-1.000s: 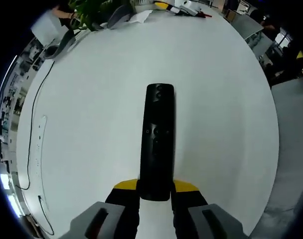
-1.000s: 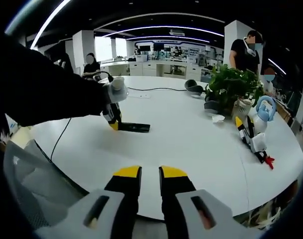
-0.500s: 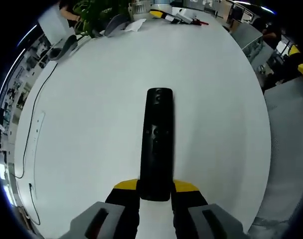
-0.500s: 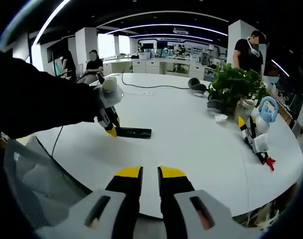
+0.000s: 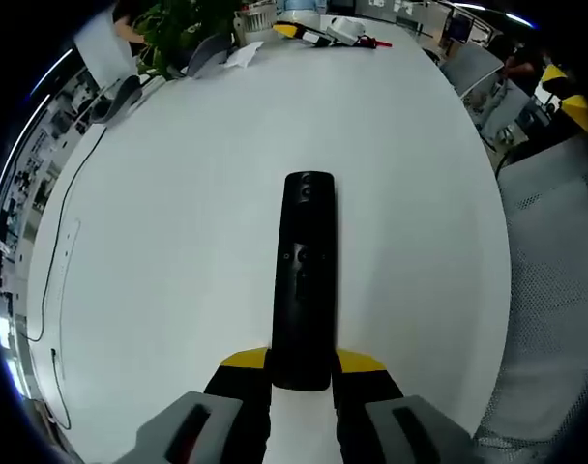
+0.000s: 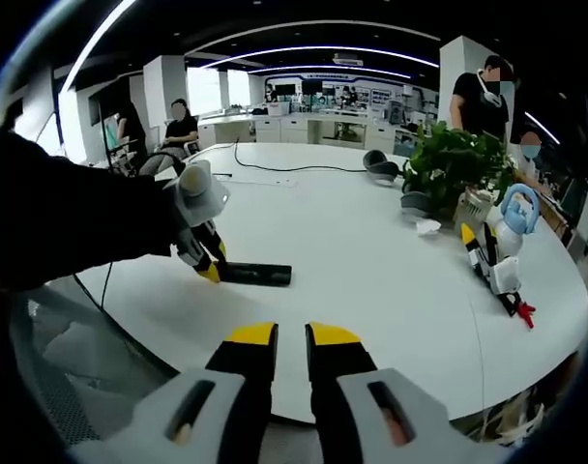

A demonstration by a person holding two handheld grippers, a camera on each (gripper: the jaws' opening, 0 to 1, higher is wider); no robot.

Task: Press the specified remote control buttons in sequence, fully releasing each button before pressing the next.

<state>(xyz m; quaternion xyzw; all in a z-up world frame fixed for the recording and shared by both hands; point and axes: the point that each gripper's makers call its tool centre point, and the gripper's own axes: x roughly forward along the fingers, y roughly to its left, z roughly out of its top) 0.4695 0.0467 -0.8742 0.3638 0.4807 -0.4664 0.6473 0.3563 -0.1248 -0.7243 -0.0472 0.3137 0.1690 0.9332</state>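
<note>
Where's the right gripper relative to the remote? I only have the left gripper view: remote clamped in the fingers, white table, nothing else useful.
Observer: In the right gripper view the right gripper hangs off the table's near edge, well short of the remote; no contact.
Operator: Fingers open or shut?
Observer: Nearly shut, with a narrow gap and nothing between them.
Operator: Is my left gripper lifting the remote?
Observer: Its far end looks to be lying on the white top, with the left gripper clamped on the near end at a slant.
Operator: Anything beside the path?
Observer: A potted plant and a small blue and white toy robot stand at the far right, away from the remote.
</note>
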